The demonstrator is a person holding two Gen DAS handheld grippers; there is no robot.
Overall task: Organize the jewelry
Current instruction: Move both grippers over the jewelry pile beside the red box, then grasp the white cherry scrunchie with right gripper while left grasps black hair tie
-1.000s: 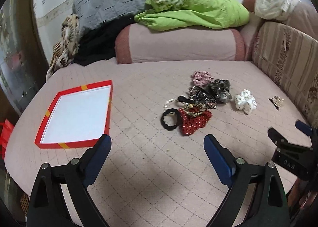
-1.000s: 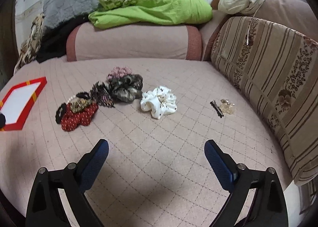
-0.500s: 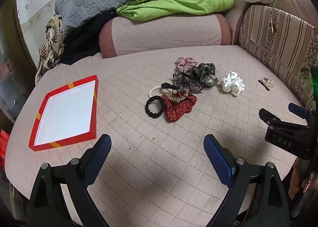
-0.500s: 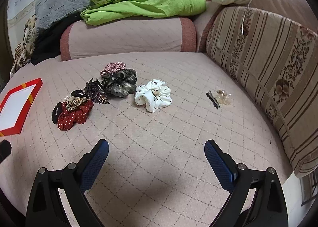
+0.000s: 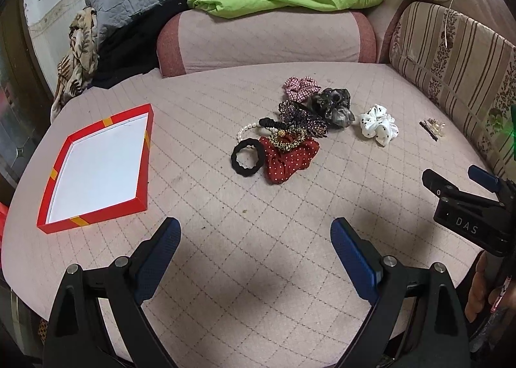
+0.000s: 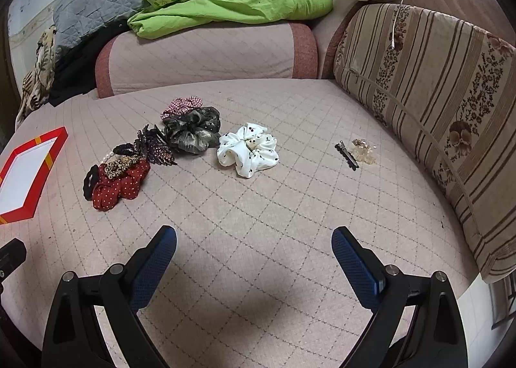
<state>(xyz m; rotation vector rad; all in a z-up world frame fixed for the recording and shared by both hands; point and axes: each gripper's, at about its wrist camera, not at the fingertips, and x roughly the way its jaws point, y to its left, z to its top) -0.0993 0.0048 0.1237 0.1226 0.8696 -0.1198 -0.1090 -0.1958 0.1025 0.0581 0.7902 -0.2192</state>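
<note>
Scrunchies and hair ties lie heaped mid-bed, none yet in the tray (image 5: pixel 96 161), which sits open and bare at the left, likely the place meant to take them. Nearest it lies the black tie (image 5: pixel 246 158), touching the red scrunchie (image 5: pixel 288 158); the white scrunchie (image 6: pixel 247 150) lies apart, then the clips (image 6: pixel 354 150) near the striped cushion (image 6: pixel 435 94). Left tongs (image 5: pixel 254 239) and right tongs (image 6: pixel 253 247) both hang wide over bare quilt, holding nothing. Nothing blocks the way.
</note>
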